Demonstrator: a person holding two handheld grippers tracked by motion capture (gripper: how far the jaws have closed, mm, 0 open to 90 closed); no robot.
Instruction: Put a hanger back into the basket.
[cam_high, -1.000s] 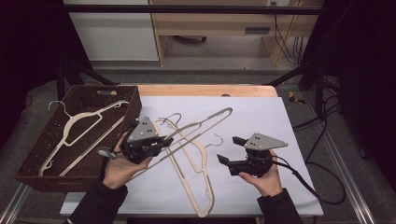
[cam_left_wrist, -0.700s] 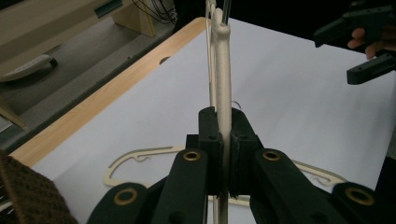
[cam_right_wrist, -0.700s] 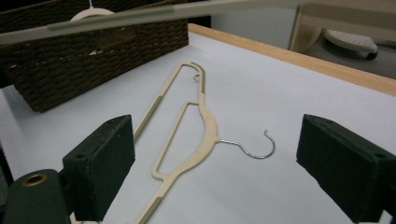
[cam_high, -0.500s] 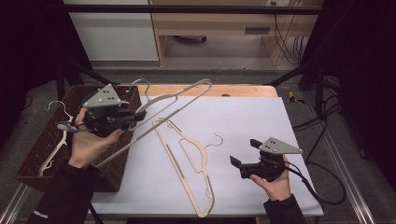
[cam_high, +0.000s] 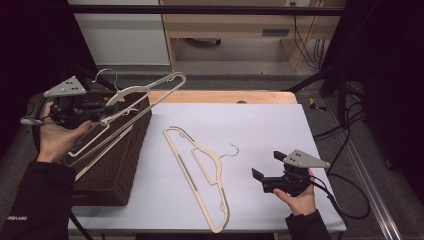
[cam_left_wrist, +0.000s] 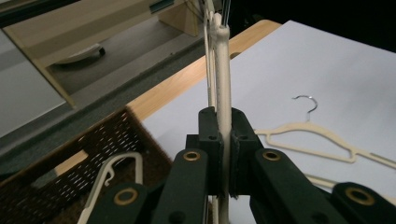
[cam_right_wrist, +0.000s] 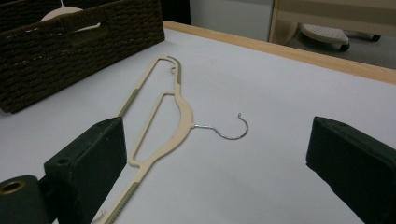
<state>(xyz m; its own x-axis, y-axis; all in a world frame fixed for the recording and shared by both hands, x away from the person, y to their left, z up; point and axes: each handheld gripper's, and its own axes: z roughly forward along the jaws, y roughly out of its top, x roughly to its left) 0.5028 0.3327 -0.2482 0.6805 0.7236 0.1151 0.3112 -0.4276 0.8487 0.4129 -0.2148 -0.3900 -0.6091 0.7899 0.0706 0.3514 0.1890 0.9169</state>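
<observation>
My left gripper (cam_high: 98, 112) is shut on a cream plastic hanger (cam_high: 150, 91), which it holds tilted in the air above the dark wicker basket (cam_high: 116, 170). In the left gripper view the pads (cam_left_wrist: 208, 135) clamp the hanger's bar (cam_left_wrist: 221, 65). A second cream hanger (cam_high: 200, 167) lies flat on the white table, its wire hook (cam_right_wrist: 229, 133) pointing right. My right gripper (cam_high: 266, 166) hovers near the table's front right, open; its jaws have just been opening and nothing is between them. In the right gripper view this hanger (cam_right_wrist: 170, 119) lies just ahead of the right gripper (cam_right_wrist: 219, 144).
The basket stands at the table's left edge with another cream hanger (cam_left_wrist: 114, 170) inside. The white sheet (cam_high: 260, 125) covers the table, with a wooden strip (cam_high: 225, 96) along the far side. Cables (cam_high: 345, 200) trail off the right edge. A cabinet stands beyond the table.
My left gripper has carried its hanger left and up, from the table's middle to above the basket. The right gripper has slid toward the front right edge and its jaws have opened wider.
</observation>
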